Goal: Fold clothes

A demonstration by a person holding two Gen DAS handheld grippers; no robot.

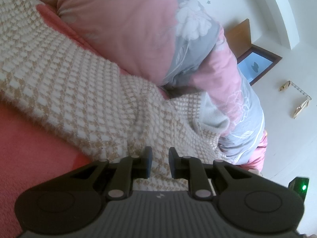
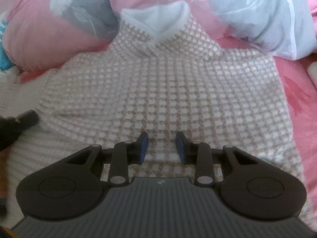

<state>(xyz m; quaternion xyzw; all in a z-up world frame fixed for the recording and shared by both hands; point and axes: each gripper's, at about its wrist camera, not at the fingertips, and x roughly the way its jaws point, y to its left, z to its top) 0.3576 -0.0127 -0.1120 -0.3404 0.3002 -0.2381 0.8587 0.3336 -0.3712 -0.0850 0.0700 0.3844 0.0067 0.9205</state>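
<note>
Left wrist view: my left gripper (image 1: 160, 162) points out over a fuzzy checked sweater (image 1: 79, 91), tan and white.
Left gripper state: the jaws stand a narrow gap apart; sweater cloth shows in the gap, but I cannot tell if the pads press it.
Sweater from the left gripper: it runs from under the fingertips away to the upper left, lying on a coral-pink bed sheet (image 1: 25, 138).
Beyond the sweater: a pink and grey flowered quilt (image 1: 126, 25), bunched, touching the sweater's far edge.
Right wrist view: my right gripper (image 2: 162, 147) hangs over the sweater's body, jaws apart, nothing clamped between them.
Sweater from the right gripper: spread flat ahead, its white collar (image 2: 156, 19) at the far end against the quilt.
Far left of the right gripper: the tip of my left gripper on the sweater's edge.
</note>
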